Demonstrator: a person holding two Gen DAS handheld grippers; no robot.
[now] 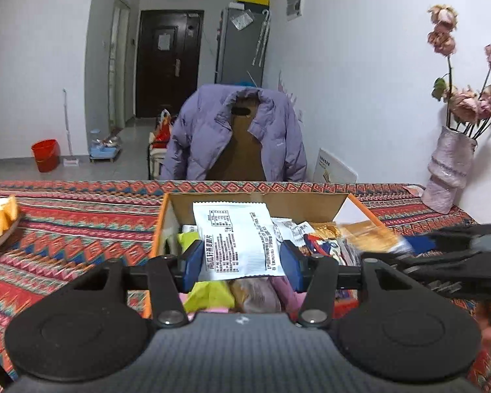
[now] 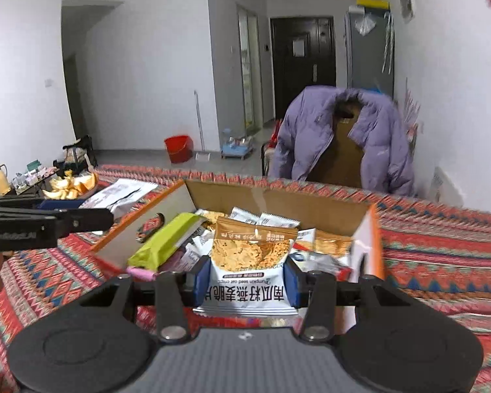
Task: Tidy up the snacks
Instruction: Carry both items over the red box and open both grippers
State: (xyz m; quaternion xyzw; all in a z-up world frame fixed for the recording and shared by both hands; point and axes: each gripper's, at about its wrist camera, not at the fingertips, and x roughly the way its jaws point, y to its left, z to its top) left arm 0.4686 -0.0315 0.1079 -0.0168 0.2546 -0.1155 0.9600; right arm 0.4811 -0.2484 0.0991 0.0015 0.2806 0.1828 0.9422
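Observation:
My left gripper is shut on a white snack packet, its printed back facing me, held above the open cardboard box. My right gripper is shut on a white and orange oat crisp packet, held over the same box. Several loose snack packs fill the box, among them a green bar. The right gripper with its orange packet shows blurred at the right edge of the left wrist view. In the right wrist view the left gripper's black body shows at the left.
The box stands on a table with a red patterned cloth. A vase of dried pink flowers stands at the far right. A plate of yellow snacks and a white packet lie left. A chair with a purple jacket stands behind the table.

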